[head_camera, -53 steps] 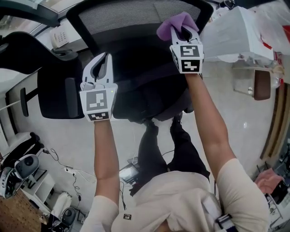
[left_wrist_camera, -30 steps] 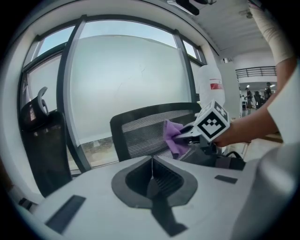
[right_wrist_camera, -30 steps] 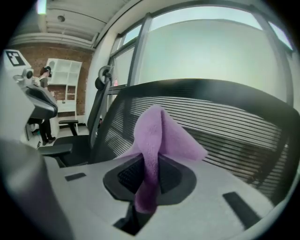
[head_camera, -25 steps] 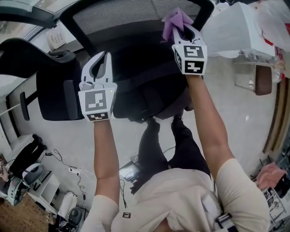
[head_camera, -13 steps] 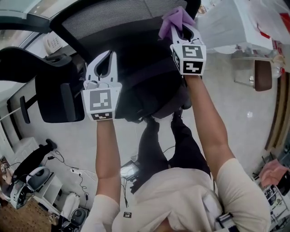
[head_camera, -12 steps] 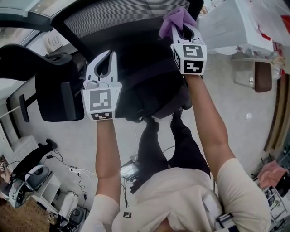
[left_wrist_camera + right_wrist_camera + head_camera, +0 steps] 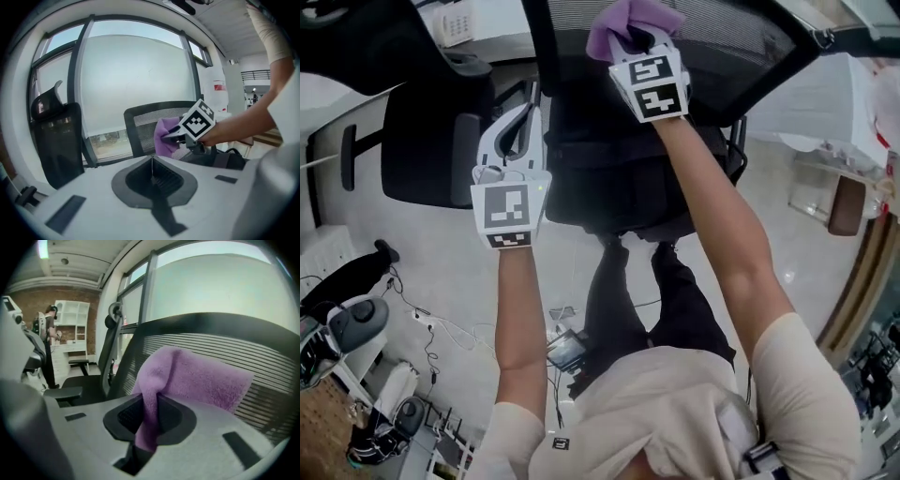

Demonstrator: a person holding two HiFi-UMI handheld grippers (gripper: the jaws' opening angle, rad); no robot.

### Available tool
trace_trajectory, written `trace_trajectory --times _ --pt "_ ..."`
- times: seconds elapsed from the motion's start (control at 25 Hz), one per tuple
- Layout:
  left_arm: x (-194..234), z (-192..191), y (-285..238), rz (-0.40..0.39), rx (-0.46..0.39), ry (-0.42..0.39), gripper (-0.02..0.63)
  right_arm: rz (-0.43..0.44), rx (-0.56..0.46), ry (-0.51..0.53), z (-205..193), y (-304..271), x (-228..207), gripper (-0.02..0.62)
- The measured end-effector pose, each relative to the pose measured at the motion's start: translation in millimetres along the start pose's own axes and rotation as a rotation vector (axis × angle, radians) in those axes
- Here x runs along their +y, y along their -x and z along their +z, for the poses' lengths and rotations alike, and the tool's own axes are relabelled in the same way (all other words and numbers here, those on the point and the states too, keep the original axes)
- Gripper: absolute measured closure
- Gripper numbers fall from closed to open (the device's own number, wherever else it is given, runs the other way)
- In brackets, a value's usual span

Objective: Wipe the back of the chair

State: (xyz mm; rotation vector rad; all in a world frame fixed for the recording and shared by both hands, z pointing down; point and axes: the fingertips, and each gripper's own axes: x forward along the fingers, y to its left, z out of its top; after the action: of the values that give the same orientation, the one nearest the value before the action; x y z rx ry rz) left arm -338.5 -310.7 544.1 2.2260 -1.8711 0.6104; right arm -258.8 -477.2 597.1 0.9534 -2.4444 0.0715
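Note:
The black mesh chair back [image 7: 727,33] fills the top of the head view and stands before the windows in the left gripper view [image 7: 140,124]. My right gripper [image 7: 630,39] is shut on a purple cloth [image 7: 623,17], which is pressed against the mesh near its upper edge. In the right gripper view the cloth [image 7: 197,376] spreads over the ribbed mesh [image 7: 253,352] and hangs down between the jaws [image 7: 149,416]. My left gripper [image 7: 523,114] is shut with nothing in it, lower and to the left, apart from the chair back [image 7: 152,161].
A second black chair [image 7: 422,141] stands close on the left, also in the left gripper view [image 7: 56,136]. A white covered table [image 7: 830,94] lies to the right. Cables and devices [image 7: 356,323] litter the floor at the lower left. The person's legs [image 7: 637,309] are below.
The right gripper with the cloth has slid left along the chair back's upper part, and the chair back now sits further right in view. The left gripper has hardly moved.

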Motion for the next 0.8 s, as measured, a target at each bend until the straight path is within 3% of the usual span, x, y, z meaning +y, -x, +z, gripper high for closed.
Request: trace_trajectory --times 0.16,0.44,0.6,0.8 --pt "20 -18 21 0.033 0.008 0.018 0.597 0.112 0.012 0.071 17 -39 71 0.549" --pt "36 -22 19 0.032 0.007 0.026 0.597 0.109 0.014 0.096 19 -45 79 0.549" --pt "15 -9 -2 -0.004 -0.001 0.001 0.597 0.069 0.012 0.072 7 -31 48 0.548" --pt "-36 15 -35 -0.082 -0.01 -0.053 0.597 -0.023 0.021 0.022 -36 22 -25 0.549"
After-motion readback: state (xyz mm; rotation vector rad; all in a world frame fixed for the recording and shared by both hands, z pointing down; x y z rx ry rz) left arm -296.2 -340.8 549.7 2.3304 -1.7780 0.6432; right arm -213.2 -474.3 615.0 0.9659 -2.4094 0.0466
